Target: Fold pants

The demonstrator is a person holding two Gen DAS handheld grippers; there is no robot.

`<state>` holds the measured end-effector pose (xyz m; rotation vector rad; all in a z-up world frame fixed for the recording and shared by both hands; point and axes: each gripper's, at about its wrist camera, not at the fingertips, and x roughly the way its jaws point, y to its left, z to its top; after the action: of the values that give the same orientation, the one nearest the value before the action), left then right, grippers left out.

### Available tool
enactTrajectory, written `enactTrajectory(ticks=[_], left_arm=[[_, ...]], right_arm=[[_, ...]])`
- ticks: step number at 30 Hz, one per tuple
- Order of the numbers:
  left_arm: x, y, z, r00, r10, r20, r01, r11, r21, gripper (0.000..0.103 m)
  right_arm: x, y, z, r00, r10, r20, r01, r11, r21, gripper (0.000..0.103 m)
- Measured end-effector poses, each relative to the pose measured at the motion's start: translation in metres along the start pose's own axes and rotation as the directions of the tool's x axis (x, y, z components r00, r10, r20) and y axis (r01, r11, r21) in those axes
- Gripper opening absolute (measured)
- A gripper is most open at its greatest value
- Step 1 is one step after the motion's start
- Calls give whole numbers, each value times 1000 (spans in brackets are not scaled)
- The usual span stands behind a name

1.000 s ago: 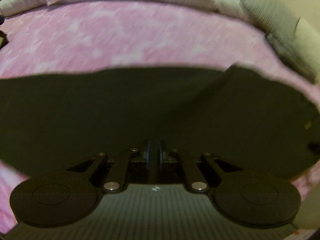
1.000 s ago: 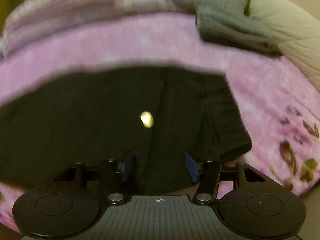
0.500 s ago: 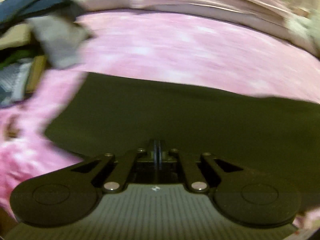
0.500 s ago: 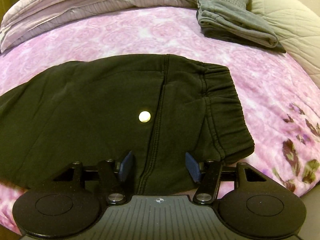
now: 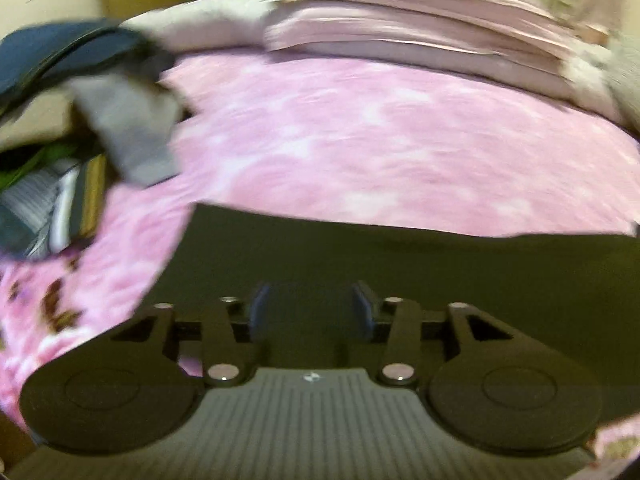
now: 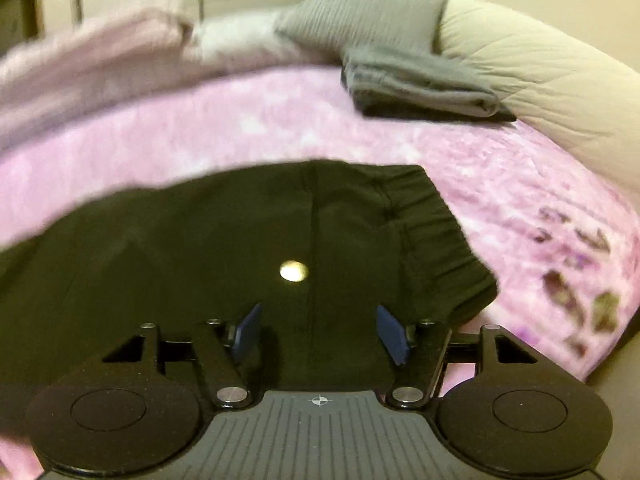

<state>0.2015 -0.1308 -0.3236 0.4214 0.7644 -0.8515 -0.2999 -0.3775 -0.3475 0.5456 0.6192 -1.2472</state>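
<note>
dark pants (image 6: 200,264) under both opening, empty jaws; waistband (image 6: 436,240) only in right view

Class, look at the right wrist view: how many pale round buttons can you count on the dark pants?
1. The button sits mid-panel on the dark pants, just left of the vertical seam. Others may be hidden under folds.

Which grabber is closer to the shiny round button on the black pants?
The right gripper. Its opening jaws sit just below the button on the black pants. The left gripper, also opening, is over plain fabric, with no button in its view.
</note>
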Motion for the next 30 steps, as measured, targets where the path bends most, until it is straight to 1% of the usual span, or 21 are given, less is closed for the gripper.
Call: enactTrajectory(ticks=[2, 3, 5, 6, 8, 9, 10, 11, 12, 14, 17, 19, 22, 24, 27, 30], left_arm=[[4, -17, -2, 999, -38, 0, 38, 995, 92, 43], [7, -22, -5, 999, -47, 4, 46, 990, 133, 44], [11, -29, -12, 999, -41, 1, 40, 982, 183, 49], [12, -30, -17, 999, -43, -5, 43, 980, 195, 52], [9, -27, -27, 997, -82, -2, 81, 974, 212, 53], [3, -26, -32, 993, -122, -3, 119, 966, 228, 56], [-3, -23, -37, 987, -159, 6, 153, 959, 241, 61], [-9, -21, -42, 982, -189, 19, 179, 952, 249, 64], [-16, -18, -47, 978, -210, 11, 200, 945, 257, 67], [-31, -12, -50, 967, -252, -23, 250, 937, 245, 67], [-65, 1, -60, 946, -325, 6, 314, 917, 245, 74], [-84, 7, -68, 938, -347, 21, 333, 913, 234, 75], [-113, 16, -80, 935, -352, 38, 334, 912, 240, 76], [-129, 20, -86, 932, -360, 49, 339, 909, 243, 78], [-151, 24, -96, 936, -347, 68, 322, 916, 242, 83], [-168, 25, -104, 932, -355, 75, 325, 908, 265, 84]], right_arm=[[-1, 9, -12, 999, 31, 15, -31, 999, 29, 66], [-4, 16, -18, 999, 27, 42, -28, 1000, 13, 66], [-18, 31, -28, 996, 13, 93, -9, 999, -43, 66], [-27, 37, -32, 994, 1, 111, 5, 999, -50, 66], [-52, 49, -44, 990, -13, 144, 16, 1000, -17, 67], [-68, 55, -53, 989, -18, 145, 16, 1000, 13, 67], [-84, 63, -62, 991, -18, 132, 13, 999, 40, 68], [-99, 71, -70, 992, -13, 124, 6, 998, 58, 69], [-115, 78, -79, 993, -13, 118, 4, 997, 76, 69], [-149, 93, -92, 996, -31, 82, 23, 995, 102, 70], [-189, 112, -102, 996, -19, 82, 11, 995, 97, 71], [-213, 127, -109, 993, -17, 113, 9, 997, 73, 72], [-241, 143, -117, 990, -26, 136, 19, 999, 50, 73], [-255, 151, -123, 988, -8, 151, 3, 999, 36, 74], [-272, 159, -133, 987, 3, 160, -7, 1000, 26, 74], [-285, 164, -143, 985, 24, 172, -28, 999, 17, 74]])
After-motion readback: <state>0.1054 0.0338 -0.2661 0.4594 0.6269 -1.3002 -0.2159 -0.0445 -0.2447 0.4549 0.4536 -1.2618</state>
